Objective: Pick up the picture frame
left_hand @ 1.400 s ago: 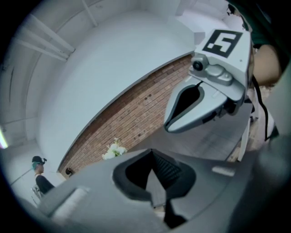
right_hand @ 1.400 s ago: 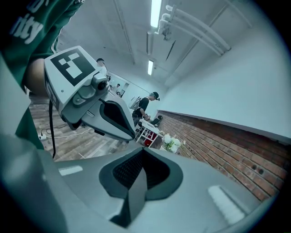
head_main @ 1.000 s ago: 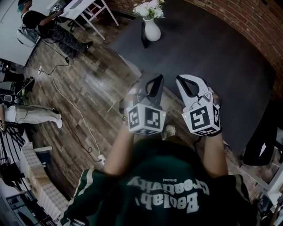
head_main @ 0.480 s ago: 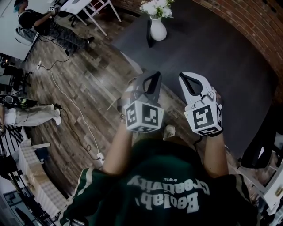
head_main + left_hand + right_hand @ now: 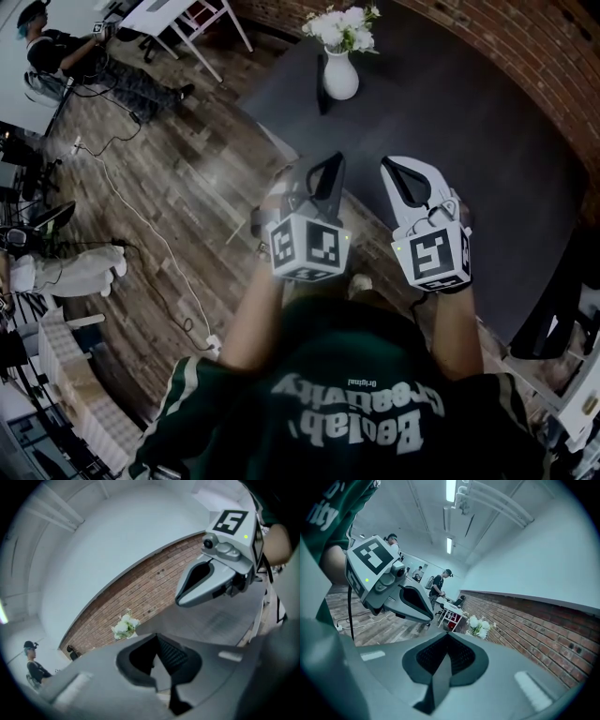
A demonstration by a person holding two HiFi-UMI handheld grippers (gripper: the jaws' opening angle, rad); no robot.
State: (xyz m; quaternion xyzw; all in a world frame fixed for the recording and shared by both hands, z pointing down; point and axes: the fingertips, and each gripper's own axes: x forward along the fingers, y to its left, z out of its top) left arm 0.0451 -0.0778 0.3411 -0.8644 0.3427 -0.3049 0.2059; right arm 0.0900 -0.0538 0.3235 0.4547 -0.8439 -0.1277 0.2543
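Left tongs (image 5: 333, 164) are seen fully closed, nothing gripped. Right tongs (image 5: 389, 169) are likewise closed and empty. Both are held side by side at the near edge of the dark tabletop (image 5: 450, 122). The picture frame (image 5: 322, 73) is seen edge-on as a dark upright slab at the far end, just left of the white vase (image 5: 340, 80), well apart from both tongs and not yet touched.

Ahead of the left tongs (image 5: 330, 161) and right tongs (image 5: 394, 169), the table (image 5: 469, 141) lies bare. Only its far end is taken, by a vase (image 5: 340, 77) with the picture frame (image 5: 322, 84) just beside it. A brick wall (image 5: 525, 47) closes off the right, and open floor (image 5: 169, 187) lies to the left.
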